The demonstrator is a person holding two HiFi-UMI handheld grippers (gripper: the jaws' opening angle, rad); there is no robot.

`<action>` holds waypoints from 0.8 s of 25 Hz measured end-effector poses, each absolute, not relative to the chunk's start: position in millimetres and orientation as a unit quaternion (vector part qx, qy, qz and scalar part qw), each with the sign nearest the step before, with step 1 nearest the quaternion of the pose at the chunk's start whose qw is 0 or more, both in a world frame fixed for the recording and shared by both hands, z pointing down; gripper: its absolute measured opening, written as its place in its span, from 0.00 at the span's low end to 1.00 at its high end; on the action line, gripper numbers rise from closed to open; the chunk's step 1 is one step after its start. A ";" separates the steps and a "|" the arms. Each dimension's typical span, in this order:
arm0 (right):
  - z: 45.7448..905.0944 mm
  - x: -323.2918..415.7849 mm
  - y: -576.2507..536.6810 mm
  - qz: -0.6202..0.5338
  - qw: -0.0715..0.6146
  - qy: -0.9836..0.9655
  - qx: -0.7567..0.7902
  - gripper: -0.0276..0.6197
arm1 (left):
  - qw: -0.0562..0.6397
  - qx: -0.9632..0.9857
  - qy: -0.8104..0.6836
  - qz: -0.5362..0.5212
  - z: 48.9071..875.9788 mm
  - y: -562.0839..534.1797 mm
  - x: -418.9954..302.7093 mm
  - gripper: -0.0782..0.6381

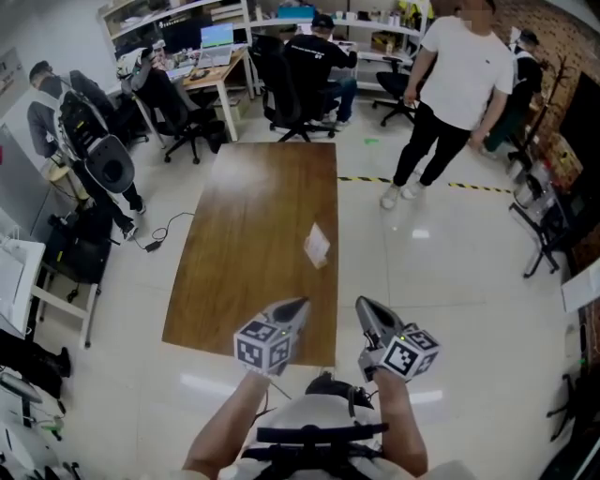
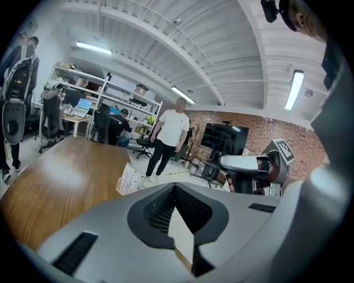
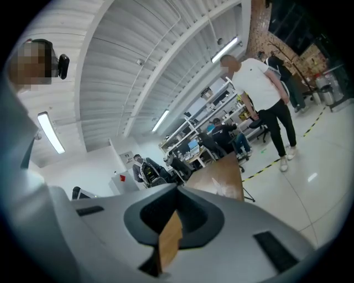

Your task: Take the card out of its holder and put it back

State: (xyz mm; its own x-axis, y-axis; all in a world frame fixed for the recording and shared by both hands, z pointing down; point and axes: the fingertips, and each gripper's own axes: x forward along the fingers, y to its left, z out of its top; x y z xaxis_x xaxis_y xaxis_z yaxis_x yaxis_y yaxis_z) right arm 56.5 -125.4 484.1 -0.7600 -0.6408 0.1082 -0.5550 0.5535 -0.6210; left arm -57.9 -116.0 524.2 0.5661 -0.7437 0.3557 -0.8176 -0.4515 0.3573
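Left gripper [image 1: 298, 305] and right gripper [image 1: 364, 306]: jaws together, nothing held. The card holder [image 1: 317, 246] stands on the table [image 1: 234, 272], apart from both.

Open office with computer desks [image 1: 214, 73], swivel chairs [image 1: 284, 92], shelving [image 1: 141, 11]

The person holds both grippers low in front of the torso, side by side and a little apart. The left forearm [image 1: 228, 427] and right forearm [image 1: 403, 433] are bare and reach forward. The left gripper [image 1: 298, 304] points ahead and slightly rightward, its fingers [image 2: 105, 221] closed together with nothing between them. The right gripper [image 1: 362, 303] leans slightly leftward, its fingers [image 3: 88, 232] likewise closed and empty. Each carries its marker cube [image 1: 262, 347] near the wrist.
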 end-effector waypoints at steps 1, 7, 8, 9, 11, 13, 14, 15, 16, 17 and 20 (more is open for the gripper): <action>486.4 56.8 -132.0 -0.331 0.062 0.880 -0.335 0.05 | 0.251 0.847 -0.462 0.076 526.6 -123.0 -56.3 0.11; 500.2 58.3 -161.3 -0.347 0.043 0.888 -0.299 0.06 | 0.254 0.832 -0.486 0.089 539.0 -151.8 -54.5 0.11; 502.5 58.0 -165.5 -0.351 0.042 0.888 -0.294 0.06 | 0.255 0.829 -0.490 0.091 540.7 -155.2 -55.6 0.11; 504.7 57.0 -168.7 -0.355 0.041 0.888 -0.289 0.06 | 0.255 0.826 -0.494 0.094 542.5 -157.6 -57.0 0.11; 510.0 53.5 -174.2 -0.363 0.038 0.888 -0.280 0.06 | 0.255 0.821 -0.501 0.098 545.8 -162.4 -60.4 0.11; 515.7 49.5 -179.0 -0.368 0.034 0.888 -0.274 0.06 | 0.257 0.818 -0.504 0.099 550.5 -167.6 -63.8 0.11; 517.5 47.5 -180.8 -0.369 0.033 0.888 -0.272 0.06 | 0.260 0.817 -0.505 0.101 554.4 -170.0 -65.5 0.11; 518.4 45.1 -182.0 -0.370 0.034 0.888 -0.270 0.06 | 0.264 0.816 -0.504 0.104 559.0 -172.3 -67.5 0.13; 518.6 42.2 -182.8 -0.369 0.034 0.889 -0.270 0.06 | 0.269 0.815 -0.502 0.107 563.7 -174.7 -69.9 0.21; 518.8 39.5 -183.4 -0.369 0.033 0.889 -0.270 0.06 | 0.272 0.814 -0.501 0.110 567.5 -177.3 -72.5 0.24; 519.7 36.4 -186.3 -0.369 0.032 0.887 -0.275 0.06 | 0.272 0.816 -0.496 0.115 574.7 -186.8 -76.9 0.25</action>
State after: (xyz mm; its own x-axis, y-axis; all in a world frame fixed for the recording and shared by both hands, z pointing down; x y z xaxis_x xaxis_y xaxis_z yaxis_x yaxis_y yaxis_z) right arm 36.4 -186.3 519.7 -0.8464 -0.5119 0.1469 -0.4652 0.5763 -0.6719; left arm -76.9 -186.8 574.7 0.4812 -0.7475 0.4579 -0.8728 -0.3597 0.3299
